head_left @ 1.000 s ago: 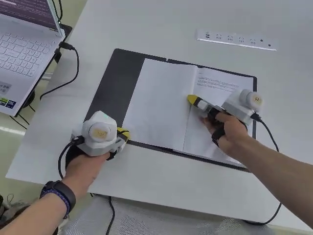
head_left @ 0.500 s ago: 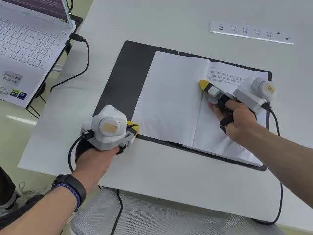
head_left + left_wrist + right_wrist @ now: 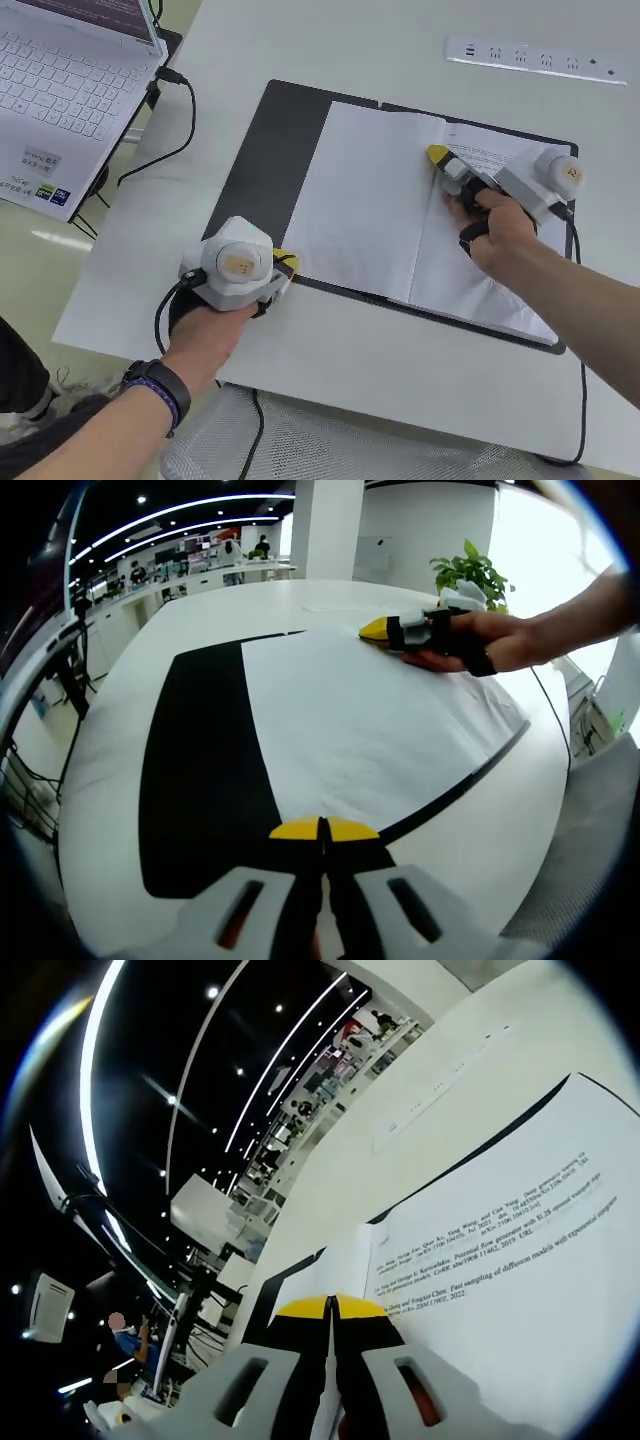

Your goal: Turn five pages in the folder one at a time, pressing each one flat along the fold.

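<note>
Folder open — long axis left-right, perhaps tilted

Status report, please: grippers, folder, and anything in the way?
Right gripper shut, tip at the fold of the open folder. Left gripper shut, at its near edge. No obstacle on the pages.

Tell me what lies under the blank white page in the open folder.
The black folder cover shows beyond the blank page on its left and near sides. Any other sheets beneath are covered by the page itself.
</note>
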`<action>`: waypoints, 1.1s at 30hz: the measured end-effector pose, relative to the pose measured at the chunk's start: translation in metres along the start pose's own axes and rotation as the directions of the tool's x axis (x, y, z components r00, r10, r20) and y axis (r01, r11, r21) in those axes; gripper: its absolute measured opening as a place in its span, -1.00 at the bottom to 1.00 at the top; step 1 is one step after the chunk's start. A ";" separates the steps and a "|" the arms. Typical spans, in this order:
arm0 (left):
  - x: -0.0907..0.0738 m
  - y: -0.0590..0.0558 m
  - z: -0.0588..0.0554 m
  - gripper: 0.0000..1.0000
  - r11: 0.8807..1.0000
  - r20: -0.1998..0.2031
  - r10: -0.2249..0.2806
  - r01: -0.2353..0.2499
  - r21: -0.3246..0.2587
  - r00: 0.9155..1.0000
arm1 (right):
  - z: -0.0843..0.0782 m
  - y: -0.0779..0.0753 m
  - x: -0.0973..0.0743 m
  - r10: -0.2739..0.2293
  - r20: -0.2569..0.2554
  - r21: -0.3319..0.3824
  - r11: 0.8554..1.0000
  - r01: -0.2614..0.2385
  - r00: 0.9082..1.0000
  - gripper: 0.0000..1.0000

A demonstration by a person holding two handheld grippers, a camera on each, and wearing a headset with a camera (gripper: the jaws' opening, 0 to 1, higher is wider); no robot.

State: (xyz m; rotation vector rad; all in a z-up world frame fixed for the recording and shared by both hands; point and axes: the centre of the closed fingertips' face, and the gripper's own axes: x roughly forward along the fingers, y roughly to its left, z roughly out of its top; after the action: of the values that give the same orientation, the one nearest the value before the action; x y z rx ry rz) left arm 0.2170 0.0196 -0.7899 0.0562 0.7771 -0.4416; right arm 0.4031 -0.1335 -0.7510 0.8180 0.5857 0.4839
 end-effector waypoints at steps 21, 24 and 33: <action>0.000 0.000 -0.001 -1.00 1.000 -0.003 0.001 -0.001 0.007 1.000 | 0.017 -0.008 0.018 -0.003 0.010 -0.018 1.000 0.004 1.000 -1.00; 0.000 0.000 -0.001 -1.00 1.000 -0.001 0.006 -0.006 0.004 1.000 | 0.007 -0.003 0.011 0.012 -0.024 -0.048 0.999 -0.013 1.000 -1.00; 0.000 0.000 -0.001 -1.00 1.000 0.000 0.002 -0.002 0.024 1.000 | -0.009 0.004 -0.004 0.028 -0.061 -0.069 0.997 -0.032 0.998 -1.00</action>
State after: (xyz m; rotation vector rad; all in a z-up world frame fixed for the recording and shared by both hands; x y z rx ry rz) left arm 0.2160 0.0197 -0.7905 0.0790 0.7716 -0.4486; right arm 0.3937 -0.1287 -0.7520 0.7485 0.6086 0.5552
